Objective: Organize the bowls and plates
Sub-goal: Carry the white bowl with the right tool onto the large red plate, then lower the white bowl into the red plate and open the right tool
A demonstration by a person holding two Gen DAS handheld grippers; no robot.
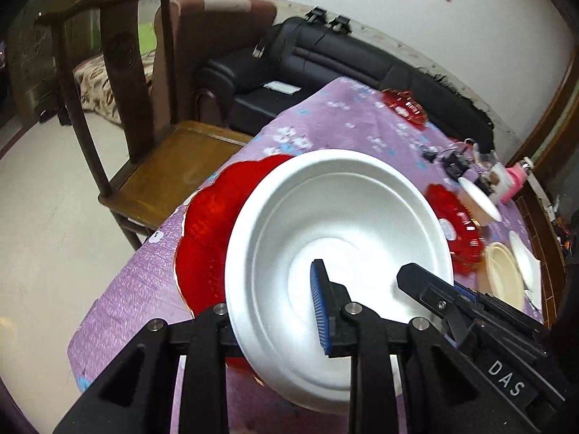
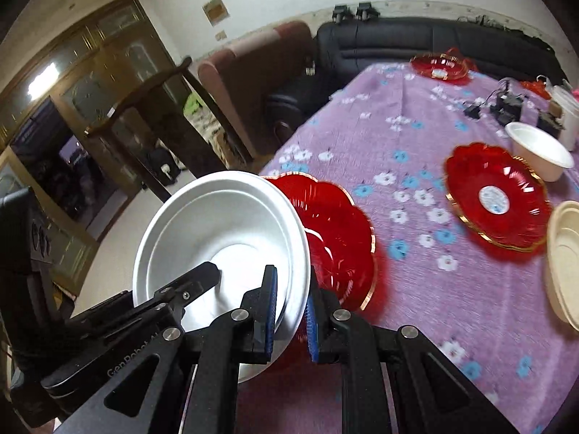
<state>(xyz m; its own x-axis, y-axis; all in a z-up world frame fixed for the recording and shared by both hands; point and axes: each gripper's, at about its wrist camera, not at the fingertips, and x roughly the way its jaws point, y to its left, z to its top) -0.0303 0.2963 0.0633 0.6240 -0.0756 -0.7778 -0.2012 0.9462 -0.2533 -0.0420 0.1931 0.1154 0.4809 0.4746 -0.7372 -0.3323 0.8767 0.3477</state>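
Observation:
A white bowl [image 1: 336,217] hangs tilted above the table's near left corner, held from both sides. My left gripper [image 1: 271,318] is shut on its left rim, with the blue pad inside the bowl and the other finger hidden beneath. My right gripper [image 2: 291,320] is shut on the opposite rim [image 2: 300,289], which runs between its two blue pads. A scalloped red plate [image 2: 336,235] with a gold edge lies on the purple flowered tablecloth [image 2: 409,137] right under and beyond the bowl [image 2: 224,224]. Whether the bowl touches that plate [image 1: 210,224] I cannot tell.
Farther right stand a second red plate [image 2: 495,199], a small white bowl [image 2: 539,152] and a cream bowl [image 2: 564,264]. A third red plate [image 2: 438,67] sits at the far edge by dark gadgets [image 2: 506,105]. A wooden chair [image 1: 144,144] and black sofa [image 1: 325,61] flank the table.

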